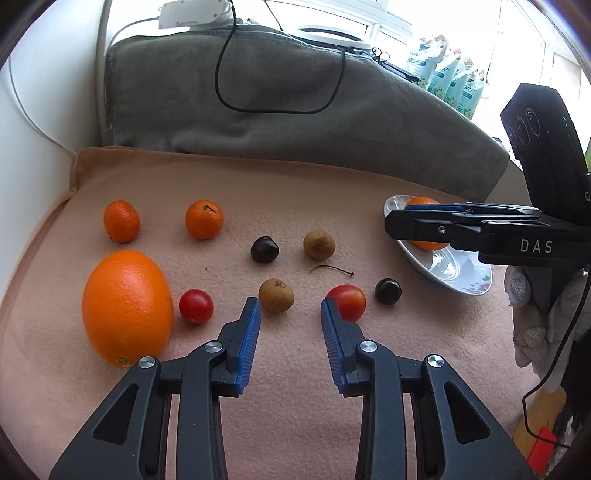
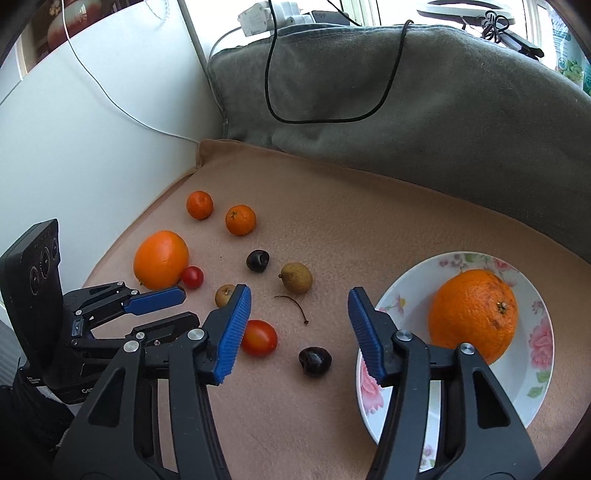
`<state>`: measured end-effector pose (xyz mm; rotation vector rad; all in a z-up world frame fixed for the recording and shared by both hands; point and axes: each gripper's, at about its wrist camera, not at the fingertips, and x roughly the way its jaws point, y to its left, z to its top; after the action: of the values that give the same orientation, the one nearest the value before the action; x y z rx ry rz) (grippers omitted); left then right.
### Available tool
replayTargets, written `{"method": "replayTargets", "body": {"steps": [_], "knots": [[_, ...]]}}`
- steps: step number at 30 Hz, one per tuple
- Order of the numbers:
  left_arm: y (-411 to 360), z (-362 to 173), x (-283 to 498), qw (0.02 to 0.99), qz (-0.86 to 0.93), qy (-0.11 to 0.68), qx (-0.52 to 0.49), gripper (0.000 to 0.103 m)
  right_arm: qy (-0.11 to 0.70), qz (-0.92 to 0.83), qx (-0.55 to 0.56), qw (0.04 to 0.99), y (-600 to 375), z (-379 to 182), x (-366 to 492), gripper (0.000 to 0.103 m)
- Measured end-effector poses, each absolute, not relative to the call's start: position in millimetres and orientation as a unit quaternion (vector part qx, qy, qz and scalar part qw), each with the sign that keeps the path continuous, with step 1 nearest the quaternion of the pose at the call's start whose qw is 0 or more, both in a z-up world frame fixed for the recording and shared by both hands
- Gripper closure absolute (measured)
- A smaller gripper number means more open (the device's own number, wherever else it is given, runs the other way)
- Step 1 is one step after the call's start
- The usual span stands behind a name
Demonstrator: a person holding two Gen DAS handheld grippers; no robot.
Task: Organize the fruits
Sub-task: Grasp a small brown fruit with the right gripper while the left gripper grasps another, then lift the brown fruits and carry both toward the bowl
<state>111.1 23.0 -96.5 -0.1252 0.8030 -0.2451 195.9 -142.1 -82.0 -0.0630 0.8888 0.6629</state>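
In the left wrist view, at the left edge, I see the large loose orange (image 1: pixel 127 306) on the peach fleece cloth (image 1: pixel 295 184). Lower centre, my left gripper (image 1: pixel 290 314) stands narrowly parted and empty, short of the brown round longan (image 1: pixel 276 294). At right, my right gripper (image 2: pixel 299 310) gapes empty beside the flowered white plate (image 2: pixel 535 387) holding another orange (image 2: pixel 472 315). I judge sorting barely begun; next I need one fruit squarely between the pads.

Bright window (image 1: pixel 461 33) glare blows out the top; fisheye edges curve darkly.
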Motion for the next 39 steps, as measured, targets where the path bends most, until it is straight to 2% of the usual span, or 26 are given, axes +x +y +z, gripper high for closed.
{"method": "replayTargets", "body": {"steps": [1, 3, 23, 26, 32, 34, 39], "knots": [[22.4, -97.8, 113.2, 0.911, -0.118, 0.391, -0.060, 0.071, 0.429, 0.317, -0.029, 0.845, -138.8, -86.5, 200.7, 0.053], [22.8, -100.8, 116.7, 0.909, -0.117, 0.396, -0.061, 0.071, 0.444, 0.320, -0.027, 0.836, -132.9, -94.7, 209.4, 0.055], [26.1, -121.9, 143.0, 0.895, -0.116, 0.426, -0.064, 0.073, 0.478, 0.310, -0.071, 0.819, -100.1, -130.6, 239.9, 0.056], [26.0, -125.2, 144.0, 0.893, -0.117, 0.429, -0.065, 0.074, 0.480, 0.308, -0.077, 0.817, -96.7, -132.6, 241.7, 0.060], [26.1, -129.6, 148.0, 0.890, -0.121, 0.435, -0.069, 0.075, 0.484, 0.306, -0.084, 0.816, -94.2, -136.4, 242.8, 0.061], [27.3, -130.5, 150.1, 0.889, -0.120, 0.435, -0.071, 0.077, 0.485, 0.306, -0.084, 0.815, -92.0, -137.7, 244.3, 0.067], [28.1, -130.6, 150.7, 0.890, -0.120, 0.435, -0.072, 0.078, 0.486, 0.304, -0.089, 0.815, -89.8, -140.4, 245.8, 0.070]]}}
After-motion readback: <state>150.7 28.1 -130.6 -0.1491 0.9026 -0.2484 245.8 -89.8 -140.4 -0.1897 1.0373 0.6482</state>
